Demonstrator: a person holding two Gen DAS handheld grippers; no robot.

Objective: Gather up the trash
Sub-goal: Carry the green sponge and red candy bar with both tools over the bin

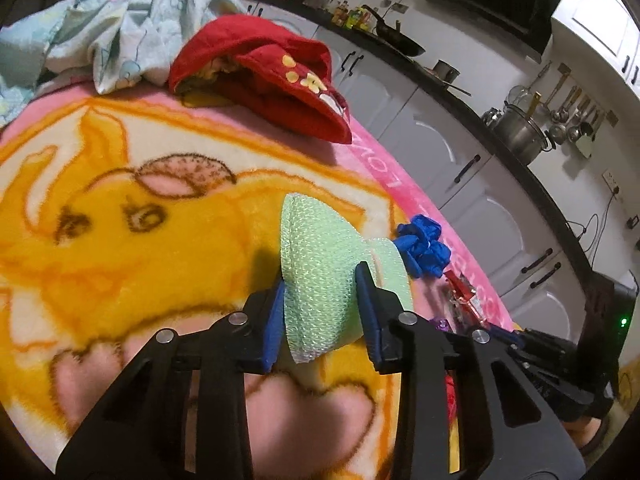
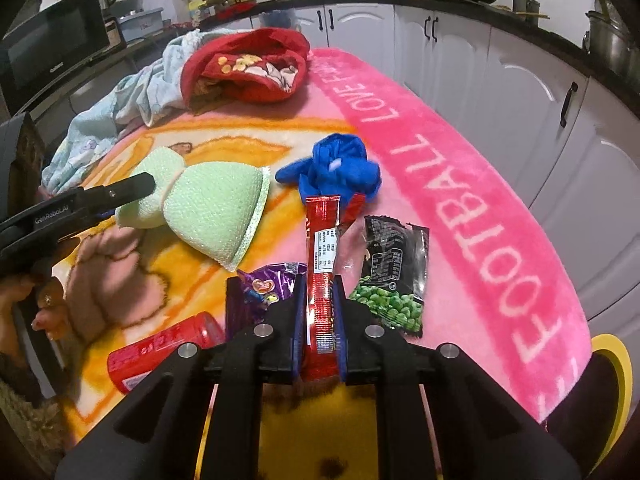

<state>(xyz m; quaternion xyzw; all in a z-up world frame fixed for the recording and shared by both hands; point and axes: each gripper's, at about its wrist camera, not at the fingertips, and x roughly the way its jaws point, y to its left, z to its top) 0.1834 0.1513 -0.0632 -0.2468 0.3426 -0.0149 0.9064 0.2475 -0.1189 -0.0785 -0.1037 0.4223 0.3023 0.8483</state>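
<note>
Kitchen cabinets border a table draped in a pink-and-yellow blanket (image 2: 460, 184). We pinch a pale green foam net (image 1: 320, 280) in the left gripper (image 1: 322, 312), jaws narrowed on it and raising it off the cloth, presumably to carry it away. Our right gripper (image 2: 319, 316) is nearly closed on one red stick wrapper (image 2: 322, 264). We count four loose items: one blue crumple (image 2: 332, 168), one pea packet (image 2: 392, 276), one purple wrapper (image 2: 264, 288), one red can (image 2: 160, 352).
</note>
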